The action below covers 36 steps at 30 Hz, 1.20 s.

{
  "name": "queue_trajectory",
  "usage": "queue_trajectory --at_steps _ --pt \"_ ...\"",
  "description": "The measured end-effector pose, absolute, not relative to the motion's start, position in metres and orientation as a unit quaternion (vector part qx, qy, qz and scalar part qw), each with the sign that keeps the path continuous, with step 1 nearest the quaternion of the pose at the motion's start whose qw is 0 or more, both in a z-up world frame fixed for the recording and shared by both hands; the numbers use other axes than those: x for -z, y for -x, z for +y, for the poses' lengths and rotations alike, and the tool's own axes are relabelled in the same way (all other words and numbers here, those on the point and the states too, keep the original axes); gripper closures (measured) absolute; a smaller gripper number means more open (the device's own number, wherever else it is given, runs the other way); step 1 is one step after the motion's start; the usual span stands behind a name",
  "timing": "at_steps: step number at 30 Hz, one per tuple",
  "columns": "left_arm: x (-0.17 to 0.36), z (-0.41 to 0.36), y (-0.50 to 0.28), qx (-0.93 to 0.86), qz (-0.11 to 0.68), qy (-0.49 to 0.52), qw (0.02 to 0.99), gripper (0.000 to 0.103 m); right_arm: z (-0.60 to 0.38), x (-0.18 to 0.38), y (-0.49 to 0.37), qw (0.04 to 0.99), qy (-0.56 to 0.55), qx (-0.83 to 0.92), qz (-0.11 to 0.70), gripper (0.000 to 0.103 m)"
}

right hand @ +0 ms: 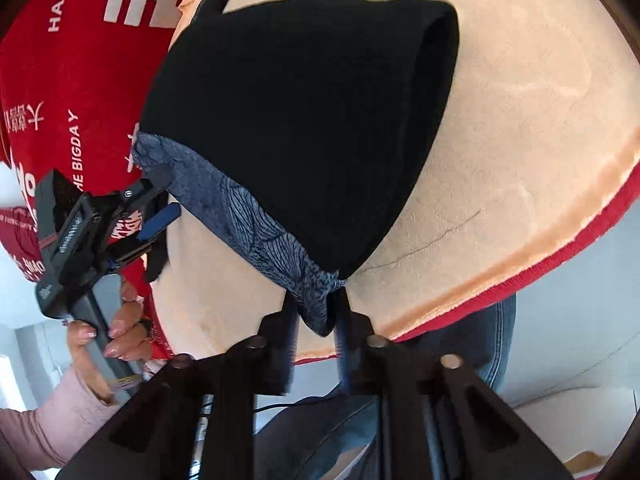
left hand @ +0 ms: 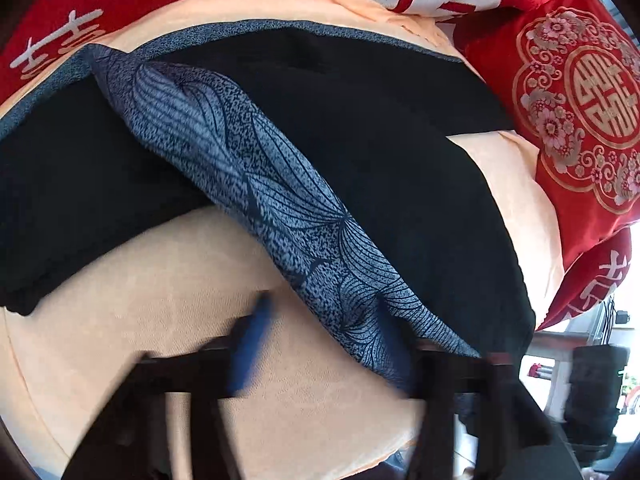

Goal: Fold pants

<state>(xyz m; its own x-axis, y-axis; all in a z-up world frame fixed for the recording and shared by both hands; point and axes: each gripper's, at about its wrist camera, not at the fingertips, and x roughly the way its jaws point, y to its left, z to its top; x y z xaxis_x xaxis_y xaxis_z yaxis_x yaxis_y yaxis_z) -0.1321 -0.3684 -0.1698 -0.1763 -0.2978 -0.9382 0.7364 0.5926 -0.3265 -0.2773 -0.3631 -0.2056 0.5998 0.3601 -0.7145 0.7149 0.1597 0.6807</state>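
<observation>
Peach-covered bed (right hand: 520,120) under black pants (right hand: 304,120), red cushions (left hand: 580,112) at its edge.

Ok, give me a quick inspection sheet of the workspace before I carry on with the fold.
Surface: peach blanket, red trim at its front edge.
Job's things: black pants with patterned blue band, lying partly folded on the blanket.
Clutter: red embroidered cushion and red printed bedding border the blanket.
Grippers: right tool shut on the band's end; left tool open, one finger on the band, blurred.
Cables: thin black cable below the right tool.
Surroundings: person's hand on the left tool's handle; jeans beyond the blanket's edge.
</observation>
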Motion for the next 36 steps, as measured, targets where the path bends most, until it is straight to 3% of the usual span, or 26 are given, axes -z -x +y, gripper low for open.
queue_trajectory --at_steps 1,2,13,22,28,33,35,36 --pt "0.170 -0.370 0.129 0.421 0.652 -0.154 0.611 0.076 -0.367 0.196 0.275 0.639 -0.629 0.137 0.422 0.091" --pt "0.168 -0.372 0.125 0.419 0.664 -0.134 0.604 0.077 -0.371 0.188 0.273 0.644 -0.625 0.134 0.420 0.091" --pt "0.109 -0.415 0.101 0.438 0.643 -0.069 0.624 0.077 -0.450 0.094 0.225 0.724 -0.554 0.125 0.391 0.093" --pt "0.079 -0.506 0.065 0.451 0.600 -0.063 0.658 0.077 -0.568 0.032 0.156 0.793 -0.472 0.113 0.368 0.094" --pt "0.078 -0.530 0.028 0.409 0.559 -0.098 0.715 0.076 -0.657 0.042 0.099 0.794 -0.426 0.138 0.411 0.094" --pt "0.087 -0.501 0.012 0.356 0.562 -0.131 0.735 0.076 -0.672 0.061 0.071 0.780 -0.365 0.188 0.472 0.093" --pt "0.092 -0.486 0.013 0.339 0.564 -0.146 0.739 0.075 -0.659 0.065 0.072 0.782 -0.367 0.171 0.474 0.083" --pt "0.096 -0.479 0.015 0.330 0.564 -0.157 0.740 0.075 -0.654 0.071 0.073 0.779 -0.366 0.166 0.482 0.068"
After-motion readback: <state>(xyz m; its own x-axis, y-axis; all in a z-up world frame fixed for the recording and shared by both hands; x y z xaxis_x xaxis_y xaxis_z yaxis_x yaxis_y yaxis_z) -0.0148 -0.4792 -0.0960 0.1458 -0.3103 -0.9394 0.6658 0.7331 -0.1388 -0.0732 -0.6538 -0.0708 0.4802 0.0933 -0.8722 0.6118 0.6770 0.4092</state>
